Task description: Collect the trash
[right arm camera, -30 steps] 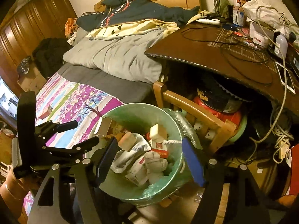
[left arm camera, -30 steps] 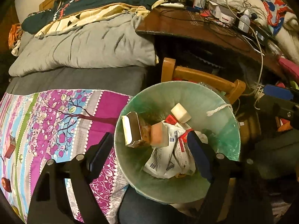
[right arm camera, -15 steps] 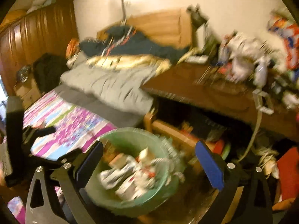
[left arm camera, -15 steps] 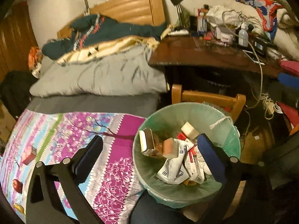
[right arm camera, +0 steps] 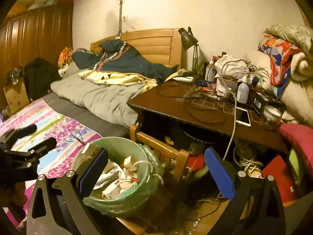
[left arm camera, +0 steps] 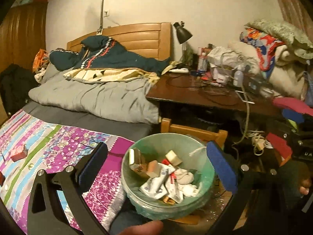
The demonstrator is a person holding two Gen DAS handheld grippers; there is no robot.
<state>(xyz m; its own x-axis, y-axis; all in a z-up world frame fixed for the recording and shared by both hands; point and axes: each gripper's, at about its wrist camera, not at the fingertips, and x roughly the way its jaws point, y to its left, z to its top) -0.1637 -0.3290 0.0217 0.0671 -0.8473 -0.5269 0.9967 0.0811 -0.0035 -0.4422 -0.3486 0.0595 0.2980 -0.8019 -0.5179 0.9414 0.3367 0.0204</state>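
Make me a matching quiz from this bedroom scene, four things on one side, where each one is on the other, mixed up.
Things:
1. red box
2. desk lamp
3. crumpled wrappers
4. white phone

Places:
A. in the green trash bin
B. on the patterned bedspread
C. flat near the desk's front edge
D. standing at the desk's back, by the headboard

Pairs: 1-B, 2-D, 3-A, 4-C

bed: grey duvet point(left arm camera: 101, 98), teal jacket point(left arm camera: 109, 58), floral sheet point(left arm camera: 58, 143)
desk point(right arm camera: 176, 105): lamp point(right arm camera: 187, 37), cables, spray bottle point(right arm camera: 242, 90)
under desk: wooden chair point(right arm camera: 162, 148)
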